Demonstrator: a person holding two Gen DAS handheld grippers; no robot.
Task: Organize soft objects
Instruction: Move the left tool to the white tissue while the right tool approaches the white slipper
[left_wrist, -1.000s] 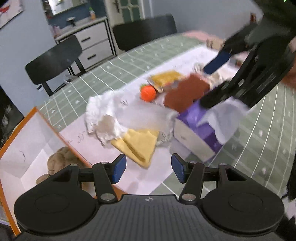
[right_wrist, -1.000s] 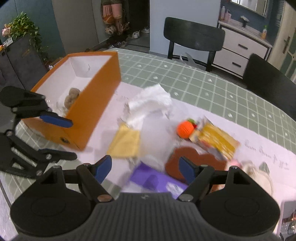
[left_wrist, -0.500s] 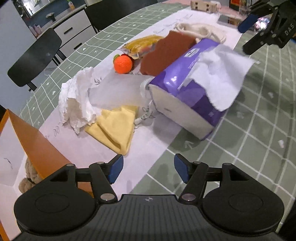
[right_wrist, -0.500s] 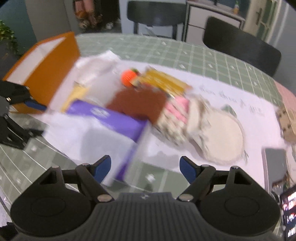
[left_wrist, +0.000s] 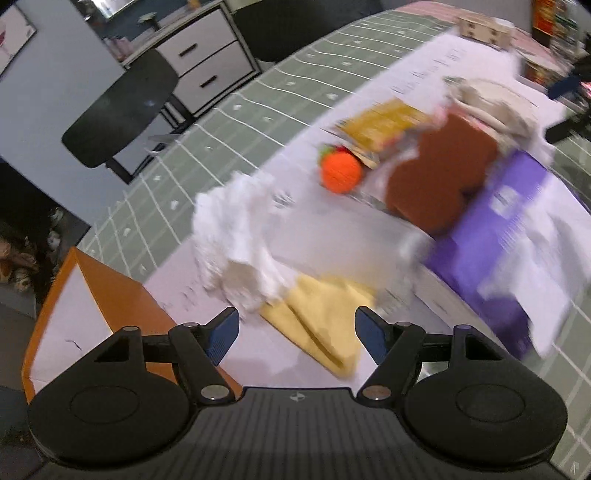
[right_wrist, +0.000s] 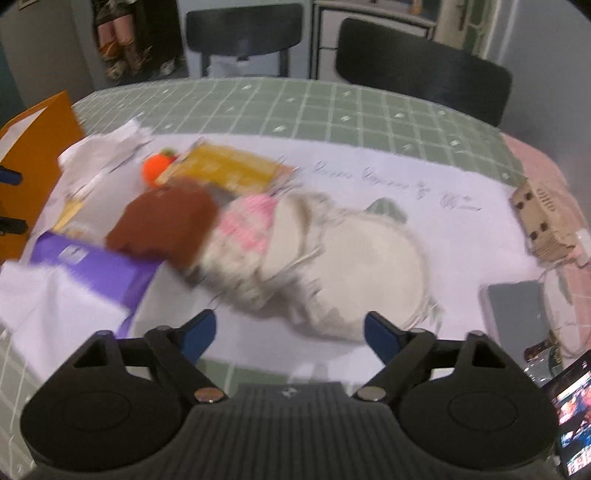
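Soft objects lie in a loose heap on a white paper sheet (right_wrist: 369, 173) spread over the green checked table (right_wrist: 295, 107). The orange box (left_wrist: 122, 295) stands open at the table's left edge; its white inside shows, but what it holds is out of sight in both views. A purple tissue box (left_wrist: 509, 236) sits toward the near edge with a white tissue (right_wrist: 55, 306) pulled from its top, its long axis running from the near edge toward the table's middle. A brown cloth (right_wrist: 166, 225) rests against its far end. Beyond lie an orange knitted ball (left_wrist: 340, 170) and a yellow packet (right_wrist: 225, 171), touching. A crumpled white cloth (left_wrist: 236, 236) overlaps a folded yellow cloth (left_wrist: 325, 314), whose long axis points toward the near edge. To the right, a pink and white knit (right_wrist: 243, 225) meets a round cream pad (right_wrist: 369, 266). A wooden block (right_wrist: 543, 221) and a phone (right_wrist: 574, 413) sit at the right edge; black chairs (right_wrist: 421, 70) stand behind.

The left gripper (left_wrist: 295, 332) hangs with jaws spread wide over the yellow cloth, holding nothing. The right gripper (right_wrist: 290, 332) is likewise spread and empty, just before the cream pad
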